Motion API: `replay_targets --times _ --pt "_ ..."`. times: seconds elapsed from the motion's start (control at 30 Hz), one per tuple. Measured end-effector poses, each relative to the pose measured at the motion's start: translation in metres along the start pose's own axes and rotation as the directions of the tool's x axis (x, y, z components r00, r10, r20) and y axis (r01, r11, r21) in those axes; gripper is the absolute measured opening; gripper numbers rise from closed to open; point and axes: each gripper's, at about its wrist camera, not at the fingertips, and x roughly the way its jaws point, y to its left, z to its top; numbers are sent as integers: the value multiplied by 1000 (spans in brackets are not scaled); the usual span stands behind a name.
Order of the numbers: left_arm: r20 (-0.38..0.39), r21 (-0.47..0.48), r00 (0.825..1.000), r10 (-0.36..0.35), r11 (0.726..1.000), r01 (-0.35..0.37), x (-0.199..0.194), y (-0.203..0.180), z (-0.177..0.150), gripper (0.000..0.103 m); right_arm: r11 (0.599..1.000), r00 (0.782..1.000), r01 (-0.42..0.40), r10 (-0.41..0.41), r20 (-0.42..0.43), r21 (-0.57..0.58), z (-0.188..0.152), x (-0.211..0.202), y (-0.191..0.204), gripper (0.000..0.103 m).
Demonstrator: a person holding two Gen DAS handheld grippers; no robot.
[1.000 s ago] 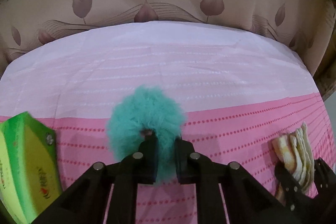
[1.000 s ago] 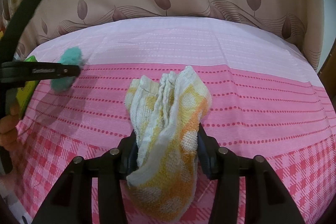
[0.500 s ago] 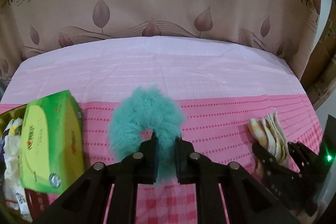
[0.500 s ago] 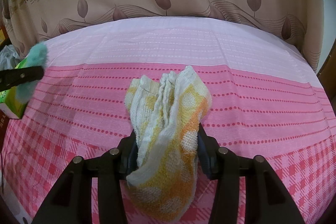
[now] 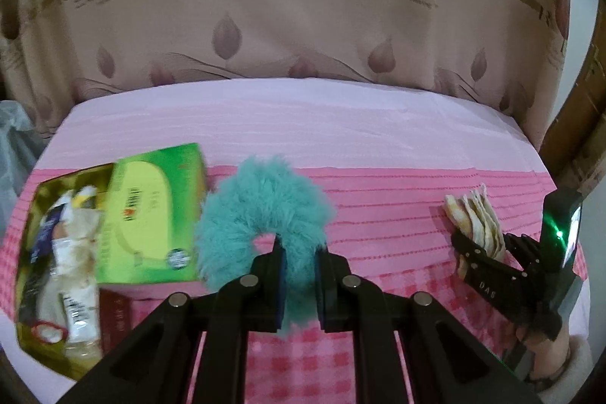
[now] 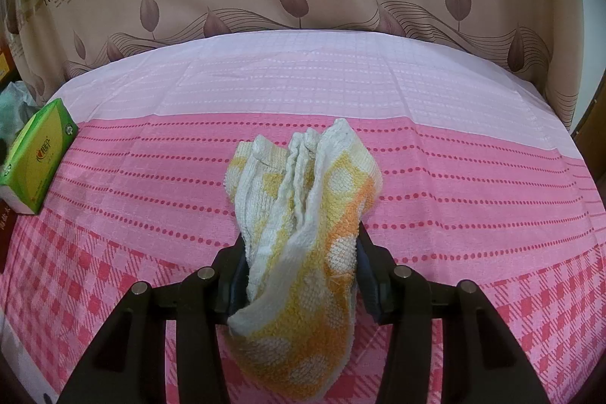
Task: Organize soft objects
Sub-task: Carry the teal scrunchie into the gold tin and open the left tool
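Progress, left view: nothing put away yet, by my reading. My left claw (image 5: 299,275) is clamped on the fluffy teal ring (image 5: 261,211), held above the pink bedspread (image 5: 378,207), beside the green box (image 5: 151,214) (a gold tray (image 5: 38,207) lies just left). Right view: my right claw (image 6: 299,275) grips the folded yellow towel (image 6: 303,252), bunched upright between its jaws.

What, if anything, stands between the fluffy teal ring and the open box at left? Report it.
The green tissue box sits between the teal ring, clamped in the left gripper, and the open box.
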Motion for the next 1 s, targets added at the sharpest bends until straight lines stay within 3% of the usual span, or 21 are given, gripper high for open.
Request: replay_targets --times 0.37,1.0 --pt "65 -66 995 80 995 -75 -58 57 -2 12 1000 1000 4 -4 0 -5 0 2 1 47" --pt "69 -205 968 242 953 -223 -86 161 -16 12 1000 1000 7 -7 0 -9 0 3 1 47"
